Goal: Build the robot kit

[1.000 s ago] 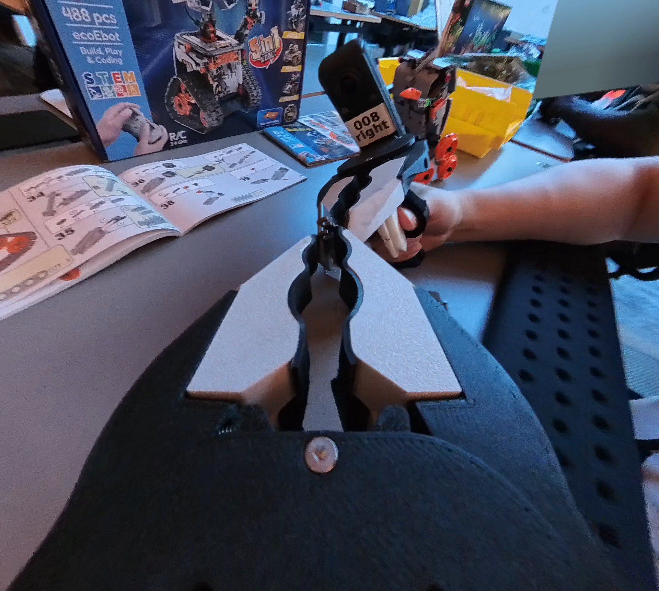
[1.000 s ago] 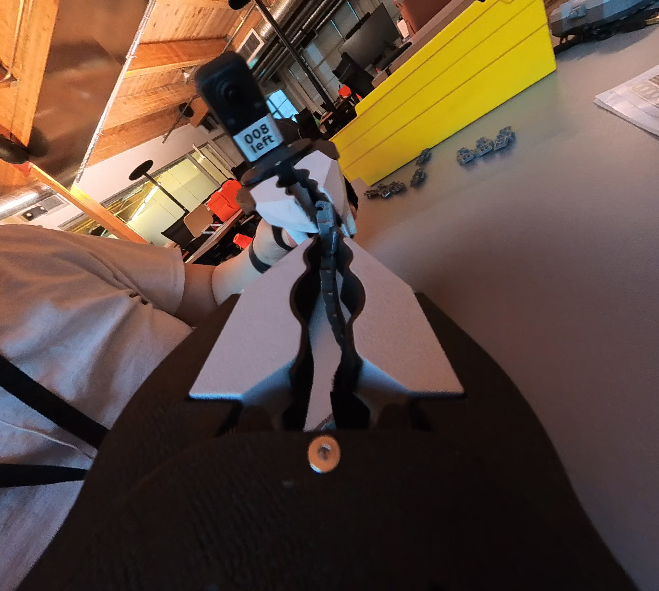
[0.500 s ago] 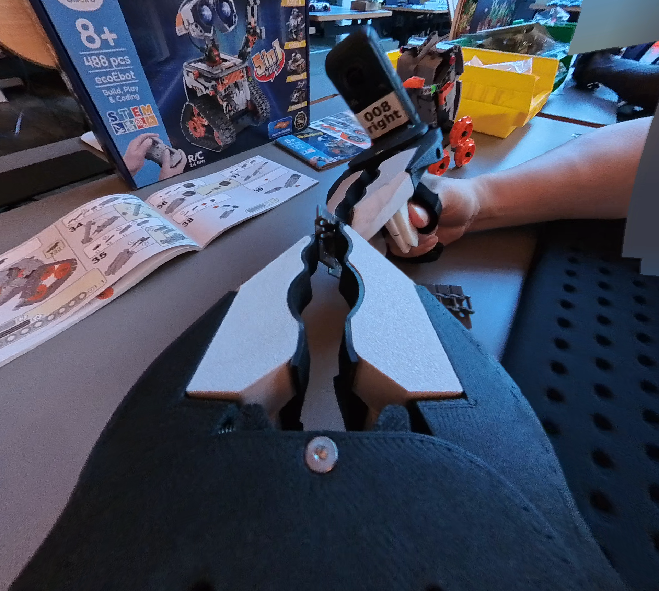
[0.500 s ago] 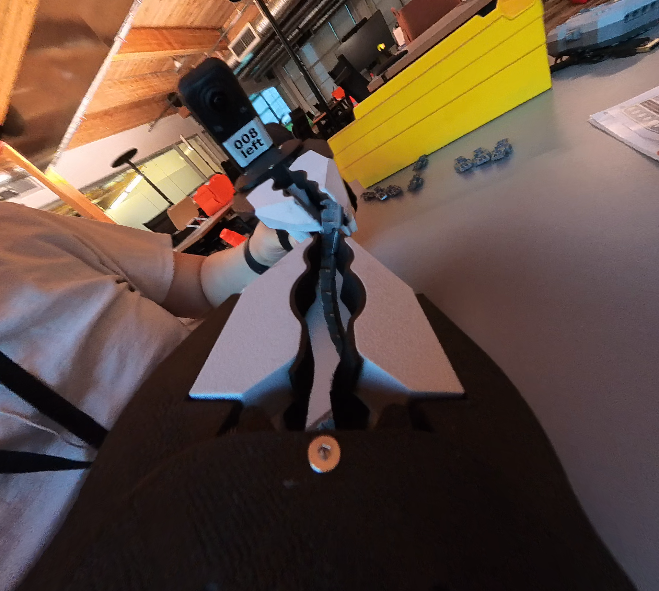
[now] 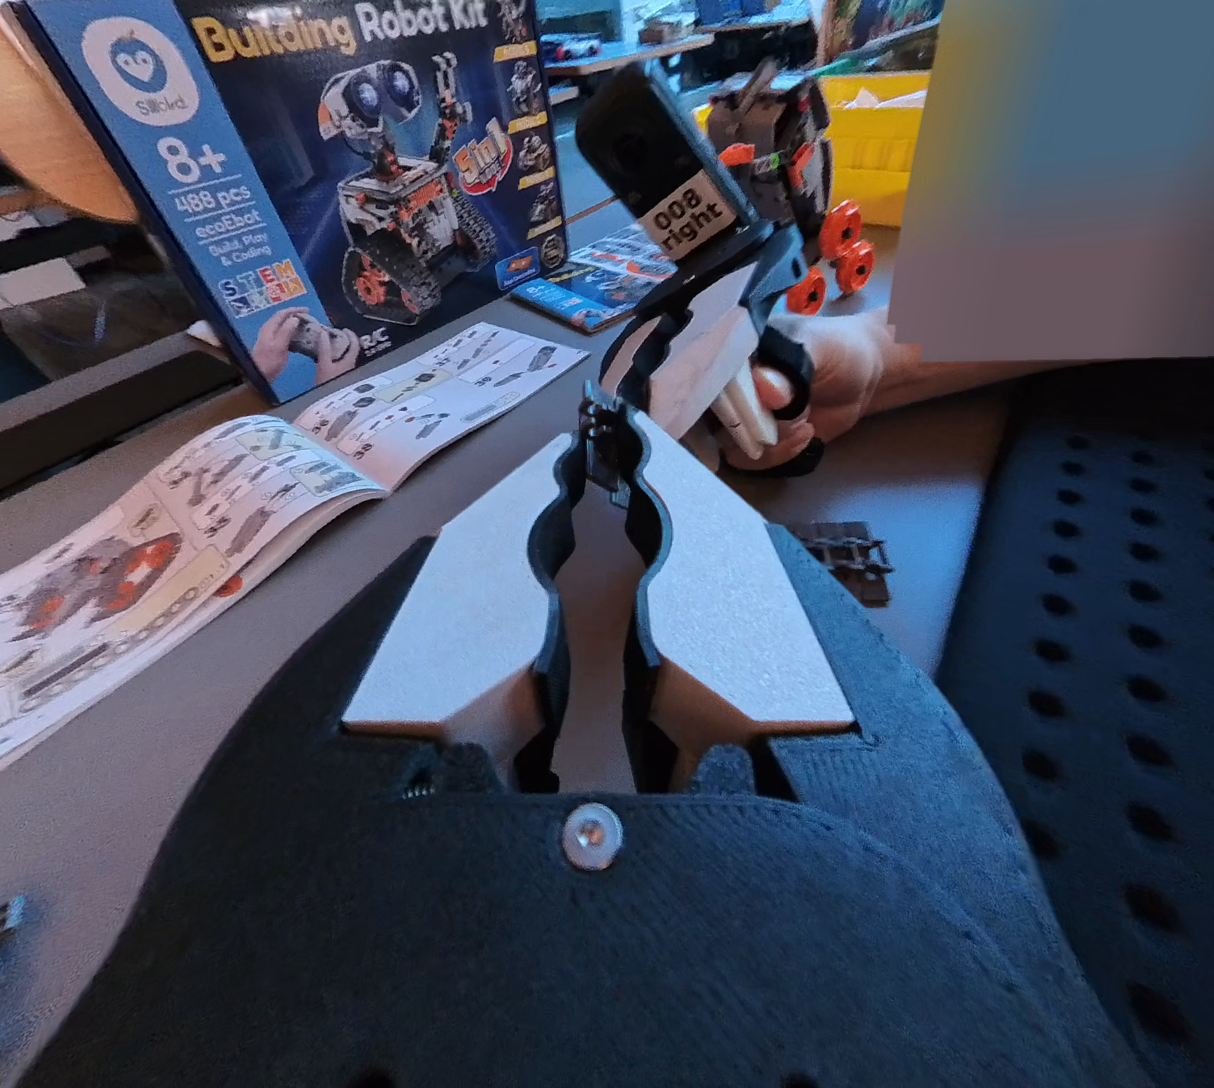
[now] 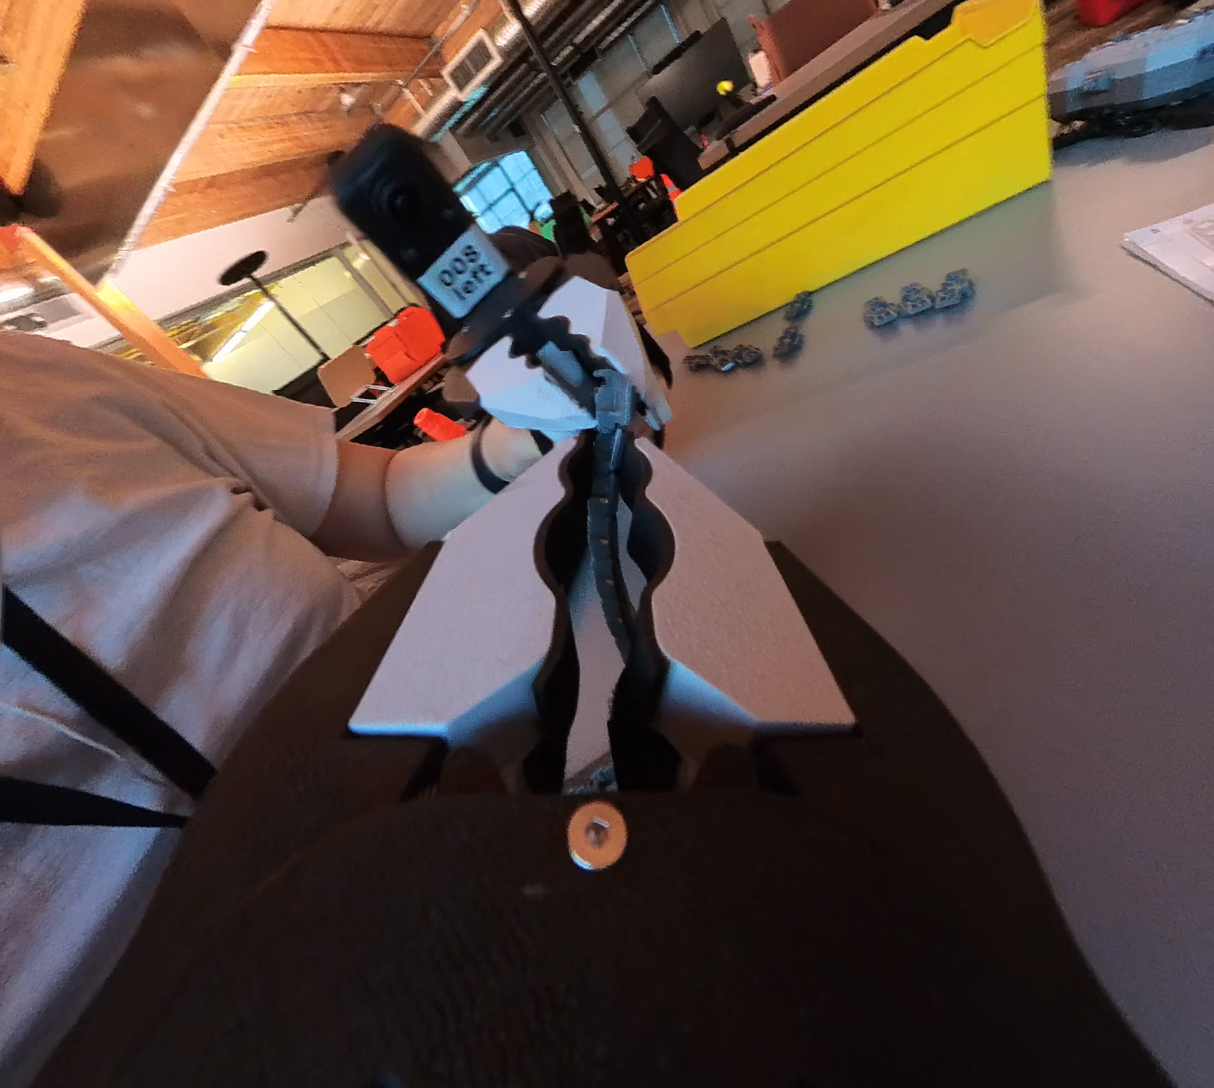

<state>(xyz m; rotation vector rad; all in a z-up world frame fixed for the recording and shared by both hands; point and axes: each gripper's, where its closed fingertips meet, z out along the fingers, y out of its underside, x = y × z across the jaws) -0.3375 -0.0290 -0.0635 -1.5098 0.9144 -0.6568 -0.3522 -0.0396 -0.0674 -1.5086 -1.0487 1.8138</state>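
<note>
My left gripper (image 5: 601, 442) is shut on a small dark track link (image 5: 601, 465) pinched at its tips, above the grey table (image 5: 197, 695). My right gripper (image 6: 611, 449) is shut on a grey strip of joined track links (image 6: 607, 537) that runs back between its fingers. The two grippers meet tip to tip. The right gripper (image 5: 607, 396) shows just ahead in the left wrist view, held by a hand (image 5: 834, 373). The left gripper (image 6: 624, 403) shows ahead in the right wrist view, where the strip's front link sits at its tips.
A robot kit box (image 5: 315, 150) stands behind an open instruction booklet (image 5: 263, 485). A part-built robot with orange wheels (image 5: 788, 183) stands by a yellow bin (image 6: 854, 183). Loose track links (image 6: 920, 298) lie near the bin, and more (image 5: 844, 557) lie beside a black perforated surface (image 5: 1084, 662). Both grippers' tips are close together, under 4 cm apart.
Both grippers stay shut and tip to tip. The left wrist view has lifted and tilted, so more of the box top shows. In the right wrist view the left gripper sits slightly lower.
</note>
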